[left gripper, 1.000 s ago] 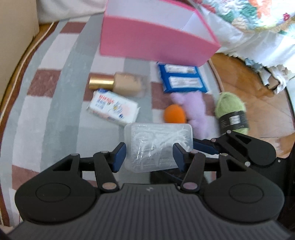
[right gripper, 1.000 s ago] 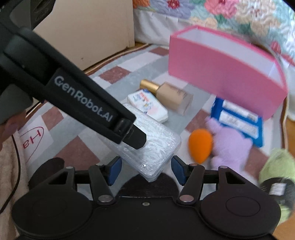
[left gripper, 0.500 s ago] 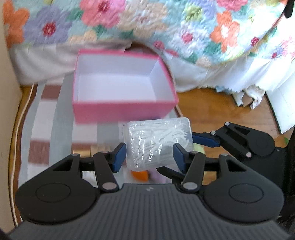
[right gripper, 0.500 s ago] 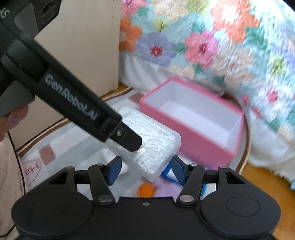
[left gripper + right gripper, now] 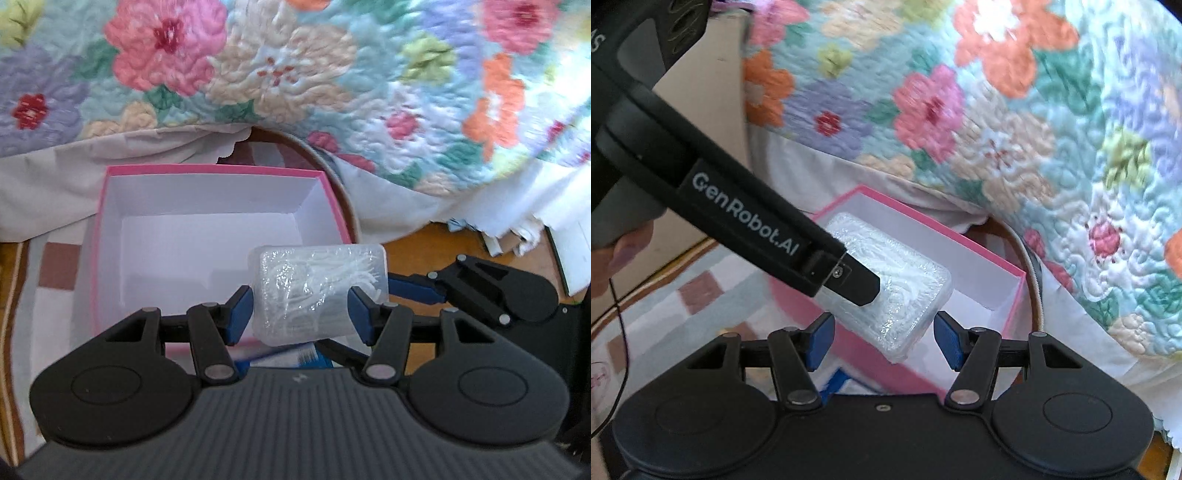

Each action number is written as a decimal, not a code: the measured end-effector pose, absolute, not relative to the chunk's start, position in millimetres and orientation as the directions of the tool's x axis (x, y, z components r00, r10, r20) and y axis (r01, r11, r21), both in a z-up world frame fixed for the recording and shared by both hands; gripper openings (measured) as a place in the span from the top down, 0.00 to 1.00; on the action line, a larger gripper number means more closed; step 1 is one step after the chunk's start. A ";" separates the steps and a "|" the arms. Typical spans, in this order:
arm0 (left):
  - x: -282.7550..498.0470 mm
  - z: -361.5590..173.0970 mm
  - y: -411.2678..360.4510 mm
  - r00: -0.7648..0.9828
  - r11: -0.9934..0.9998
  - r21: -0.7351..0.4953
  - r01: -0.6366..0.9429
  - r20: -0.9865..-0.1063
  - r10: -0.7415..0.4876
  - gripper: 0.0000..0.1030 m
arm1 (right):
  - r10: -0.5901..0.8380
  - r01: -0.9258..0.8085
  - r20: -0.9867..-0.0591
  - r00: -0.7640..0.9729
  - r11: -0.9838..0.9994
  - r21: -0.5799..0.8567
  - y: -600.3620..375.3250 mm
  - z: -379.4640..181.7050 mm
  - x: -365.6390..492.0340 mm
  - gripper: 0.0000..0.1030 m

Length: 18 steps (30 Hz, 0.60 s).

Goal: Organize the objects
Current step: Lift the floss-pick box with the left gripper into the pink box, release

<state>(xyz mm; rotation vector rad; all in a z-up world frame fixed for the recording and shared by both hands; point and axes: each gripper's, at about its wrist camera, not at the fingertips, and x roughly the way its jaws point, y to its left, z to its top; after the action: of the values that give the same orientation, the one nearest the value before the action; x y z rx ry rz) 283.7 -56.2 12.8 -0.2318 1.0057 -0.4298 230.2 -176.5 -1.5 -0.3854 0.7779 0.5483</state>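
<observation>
Fingers (image 5: 240, 314) of the left gripper (image 5: 301, 314) clamp the clear case (image 5: 321, 288) at a narrow setting, one blue pad on each side of its near end. The right gripper (image 5: 882, 332) sets its fingers (image 5: 947, 339) at a medium width on either side of the case's near corner; whether those pads press on it cannot be told.

The case hangs in the air above the near wall of the pink box (image 5: 214, 173), toward that box's right end. The open cavity lies ahead of, below and slightly left of the left fingers. The case's long axis runs across those fingers, roughly parallel to the box's long side, so judged from this, little rotation is needed before lowering.

Materials:
- Case: rigid, glossy, transparent plastic with rounded corners, packed with thin white picks.
- Pink box: stiff card, white inside, empty.
- Below: a checked rug (image 5: 55, 266) and a blue packet (image 5: 306, 356).
- Behind: a quilted floral bedspread (image 5: 295, 74).
</observation>
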 end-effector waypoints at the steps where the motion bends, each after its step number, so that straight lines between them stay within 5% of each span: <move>1: 295.8 4.1 -60.7 0.459 0.896 -0.377 0.235 -0.769 -0.444 0.46 | 0.314 -0.589 -0.754 0.578 0.799 -0.119 -178.5 -9.3 243.1 0.37; 18: 416.1 -122.2 -72.8 0.364 0.887 -0.447 0.118 -0.811 -0.458 0.47 | 0.160 -0.561 -0.882 0.443 0.817 -0.134 -165.5 -123.3 383.7 0.38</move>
<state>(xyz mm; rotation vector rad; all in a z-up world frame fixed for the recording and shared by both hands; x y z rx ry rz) 416.1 -72.8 -122.2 -0.3389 1.1431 -0.3794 383.8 -165.5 -123.3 -0.4446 1.0209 0.4656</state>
